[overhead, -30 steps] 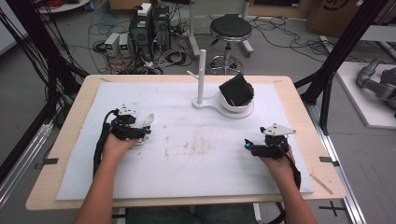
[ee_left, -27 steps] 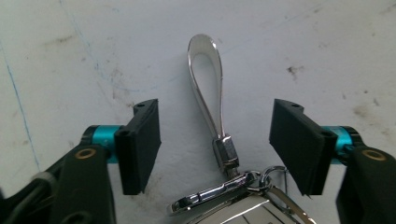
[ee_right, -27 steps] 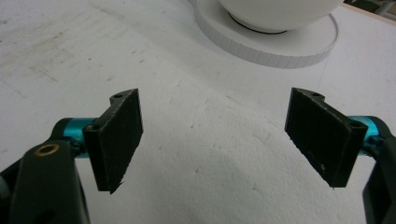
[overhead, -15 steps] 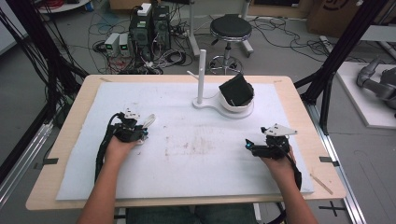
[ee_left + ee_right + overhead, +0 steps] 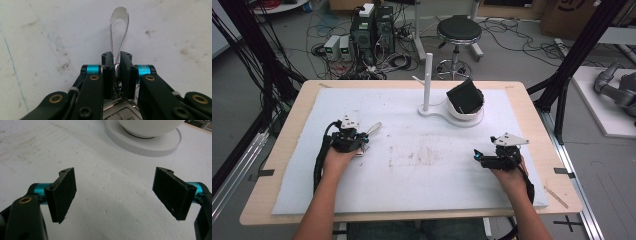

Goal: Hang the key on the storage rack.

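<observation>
Left gripper jaws clamp strap loop, long axis pointing straight ahead; right gripper jaws wide open, empty, nearer stand.

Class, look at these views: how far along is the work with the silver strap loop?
Done: the left hand-held gripper is shut on the silver strap loop, low over the white mat.
In hand: carrying it.
Left: possibly hanging it on the white stand. The right hand-held gripper waits open.
</observation>
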Demonstrator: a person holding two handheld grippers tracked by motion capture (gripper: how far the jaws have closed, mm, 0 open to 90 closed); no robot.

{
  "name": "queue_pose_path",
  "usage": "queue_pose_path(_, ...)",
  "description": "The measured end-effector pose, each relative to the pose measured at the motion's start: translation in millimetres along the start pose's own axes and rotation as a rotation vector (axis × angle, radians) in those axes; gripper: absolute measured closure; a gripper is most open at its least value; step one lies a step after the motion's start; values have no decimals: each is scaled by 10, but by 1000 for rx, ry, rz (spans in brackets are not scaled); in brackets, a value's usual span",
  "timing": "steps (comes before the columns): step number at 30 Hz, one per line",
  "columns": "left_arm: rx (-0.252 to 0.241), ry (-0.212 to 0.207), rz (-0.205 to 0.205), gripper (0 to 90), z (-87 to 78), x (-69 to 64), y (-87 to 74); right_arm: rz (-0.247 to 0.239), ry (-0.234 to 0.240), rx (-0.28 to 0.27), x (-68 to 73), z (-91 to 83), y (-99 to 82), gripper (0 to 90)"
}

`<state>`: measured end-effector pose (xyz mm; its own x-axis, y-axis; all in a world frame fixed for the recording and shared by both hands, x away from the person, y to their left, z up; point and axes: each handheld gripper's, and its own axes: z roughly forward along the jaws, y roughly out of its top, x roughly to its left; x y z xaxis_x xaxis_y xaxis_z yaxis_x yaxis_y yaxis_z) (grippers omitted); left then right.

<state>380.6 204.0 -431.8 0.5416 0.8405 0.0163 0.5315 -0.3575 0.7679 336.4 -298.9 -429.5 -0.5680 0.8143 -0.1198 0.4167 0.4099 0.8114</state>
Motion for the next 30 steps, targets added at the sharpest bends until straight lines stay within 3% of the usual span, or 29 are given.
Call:
queue_pose_path(5,-94,-27,-26,814,-143,-41,79,3,2,-1,1,-1,2,194)
queue_pose_path(11,-168,-42,-31,813,-260,-104,179,5,2,-5,-18,-4,1,195)
queue_pose_path(18,-211,-70,-15,813,-310,-203,295,14,4,-7,-16,-7,-1,194)
queue_pose_path(30,-300,-74,2,813,-378,-342,623,12,11,-7,-1,-2,11,194)
